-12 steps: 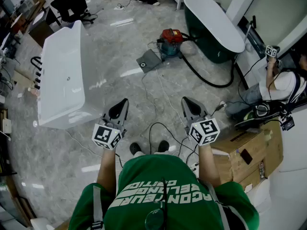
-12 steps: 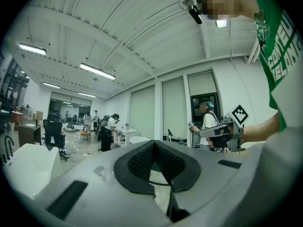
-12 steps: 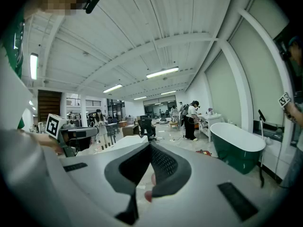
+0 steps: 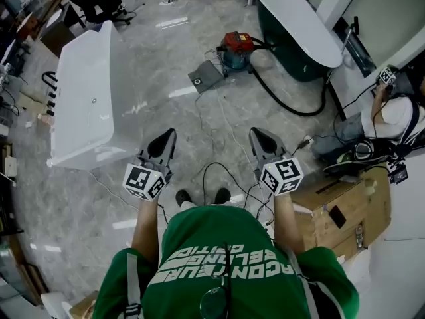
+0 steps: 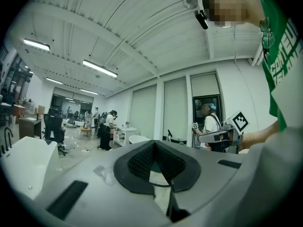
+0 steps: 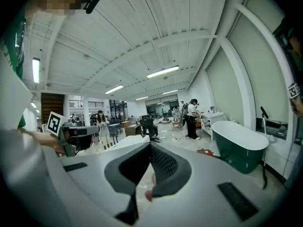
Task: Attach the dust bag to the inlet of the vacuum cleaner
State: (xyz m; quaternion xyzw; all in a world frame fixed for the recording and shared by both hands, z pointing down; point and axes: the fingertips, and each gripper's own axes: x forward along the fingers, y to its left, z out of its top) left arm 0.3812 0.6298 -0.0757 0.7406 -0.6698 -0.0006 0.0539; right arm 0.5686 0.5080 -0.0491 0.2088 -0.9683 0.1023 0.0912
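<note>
1. The left gripper (image 4: 167, 137) and the right gripper (image 4: 259, 135) are pointing forward side by side in front of the person's body. Each has its jaws pressed together on nothing (in both gripper views the ridged pads are meeting, with only floor beyond them).
2. The step in hand looks like the approach. Neither gripper is touching anything that belongs to the task, and the person is standing on the marble floor (image 4: 199, 121) facing the work.
3. The red and blue vacuum cleaner (image 4: 236, 50) is sitting on the floor well apart from both grippers, ahead and nearer the right gripper's line. Its black hose (image 4: 300, 115) is curving away toward the dark green bathtub (image 4: 295, 28).
4. In the right gripper view the vacuum cleaner (image 6: 204, 152) is showing only as a small red shape just left of the dark green bathtub (image 6: 239, 145).
5. A flat grey square thing (image 4: 204, 77) is lying just beside the vacuum cleaner on its left. It is probably the dust bag, though that is too small to tell, and the inlet is not showing from here.
6. The next move calls for walking forward between the white bathtub (image 4: 86, 98) and the dark green one. The person would then be crouching, opening a gripper and taking up the bag by its stiff edge.
</note>
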